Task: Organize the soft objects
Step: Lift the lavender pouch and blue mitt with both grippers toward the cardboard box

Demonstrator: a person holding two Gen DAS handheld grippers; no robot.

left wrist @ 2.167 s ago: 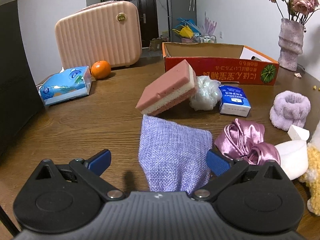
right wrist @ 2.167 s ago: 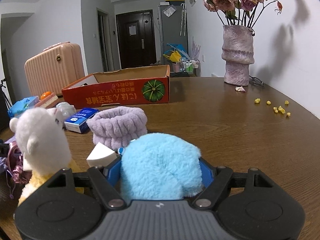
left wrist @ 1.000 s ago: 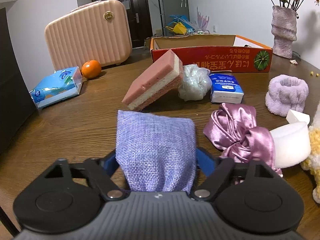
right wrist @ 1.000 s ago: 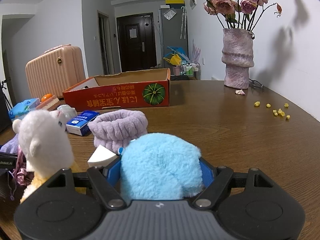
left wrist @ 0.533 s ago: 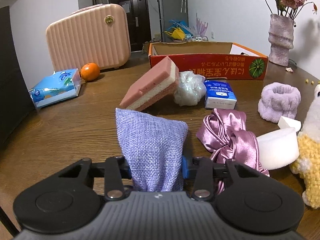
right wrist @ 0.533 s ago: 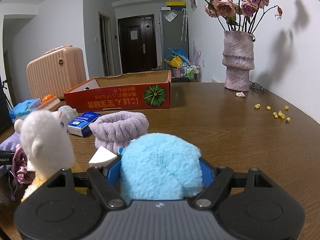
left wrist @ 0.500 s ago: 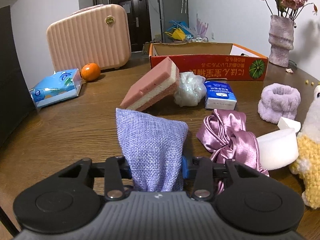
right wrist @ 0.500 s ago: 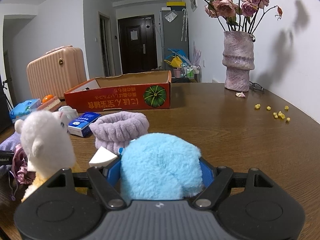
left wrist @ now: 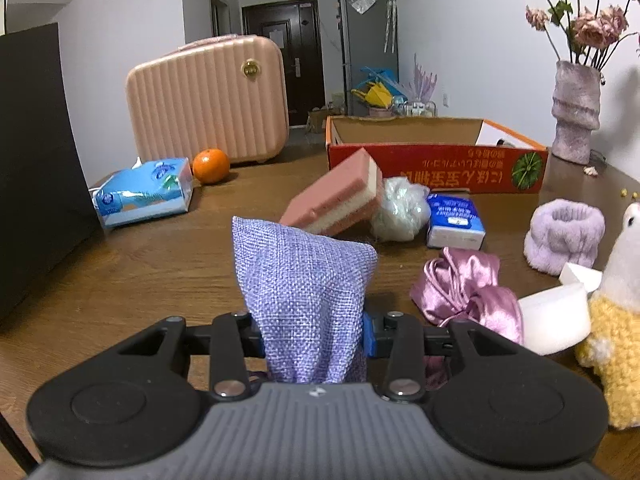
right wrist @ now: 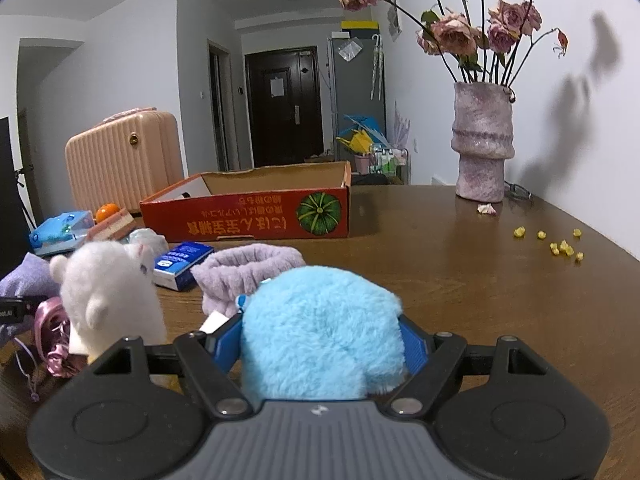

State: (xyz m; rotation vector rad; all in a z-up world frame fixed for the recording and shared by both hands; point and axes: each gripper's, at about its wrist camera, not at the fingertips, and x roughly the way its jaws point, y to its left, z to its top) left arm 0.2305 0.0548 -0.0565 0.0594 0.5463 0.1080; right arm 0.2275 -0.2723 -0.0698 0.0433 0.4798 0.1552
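The left gripper [left wrist: 312, 336] is clamped on a lilac woven fabric pouch [left wrist: 306, 280], apparently lifted off the brown wooden table [left wrist: 140, 256]. The right gripper [right wrist: 322, 340] pinches a fluffy sky-blue plush ball [right wrist: 322, 328], short of the open red cardboard box [right wrist: 256, 216].

1. Your left claw [left wrist: 314, 338], wide open around the lavender woven-fabric pouch [left wrist: 304, 300] two seconds ago, has since closed and now pinches the pouch's lower part.
2. You have raised that pouch off the brown wooden bench [left wrist: 140, 264]; it stands upright where before it lay flat.
3. Your right claw [right wrist: 320, 344] has risen too, carrying the fluffy sky-blue plush ball [right wrist: 320, 332] higher, so more of the bench shows beyond it.
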